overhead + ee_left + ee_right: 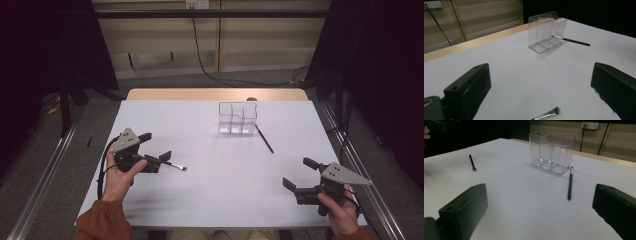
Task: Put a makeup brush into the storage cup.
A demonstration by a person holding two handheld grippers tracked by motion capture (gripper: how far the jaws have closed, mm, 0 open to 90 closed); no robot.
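White, matte sheeting covers the table [215, 175], with a strip of pale wood exposed along its far edge and dark curtains to either side. Toward the far centre stands a clear plastic organiser [238, 118], rectangular and upright, divided into three compartments. A long black brush [264, 138] lies flat on the sheet just right of the organiser, its tip close to the organiser's base; in the right gripper view that tip shows a pale metal ferrule. A shorter brush [175, 165], with a metal ferrule and flat dark bristles, lies at near left. The left gripper [156, 147], held in the person's left hand [120, 175], has its black, blocky jaws spread wide and empty; the short brush lies on the sheet by the nearer jaw, and contact cannot be judged. The right gripper [300, 173], held in the right hand [340, 210] at near right, is likewise spread wide, grasping nothing, well apart from both brushes.
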